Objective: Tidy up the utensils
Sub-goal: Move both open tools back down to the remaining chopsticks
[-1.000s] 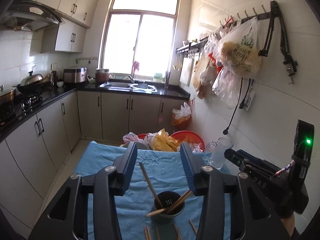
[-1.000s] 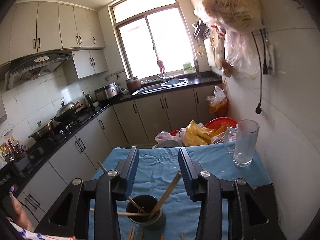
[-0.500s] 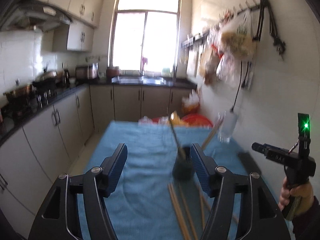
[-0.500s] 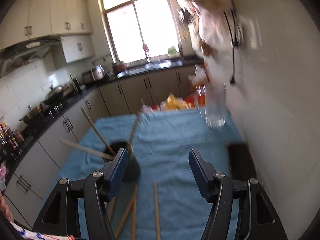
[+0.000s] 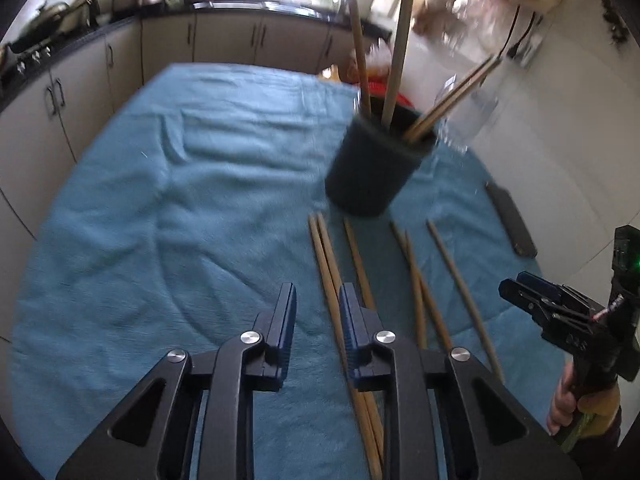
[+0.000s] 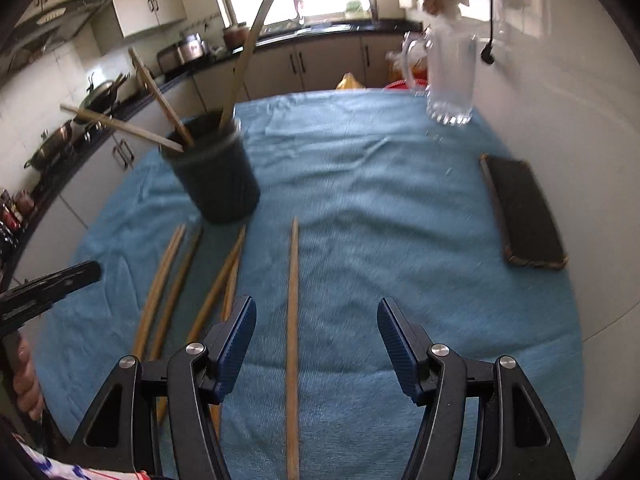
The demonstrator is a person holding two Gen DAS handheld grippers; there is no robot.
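Wooden chopsticks (image 5: 330, 280) lie loose on the blue towel-like cloth (image 5: 180, 200) just in front of the dark round ribbed holder cup (image 5: 376, 168), which already has a few sticks standing in it, so the sorting looks only partly done. Left gripper (image 5: 318, 312) has its fingers narrowed but w/ a gap, nothing between them, right beside the leftmost pair, prob. lining up a pick. Right gripper (image 6: 316, 332) is spread wide, empty, straddling one lone chopstick (image 6: 293, 320), likely to close on it; clear glass mug (image 6: 450, 76) & flat black case (image 6: 520, 216) sit well apart.
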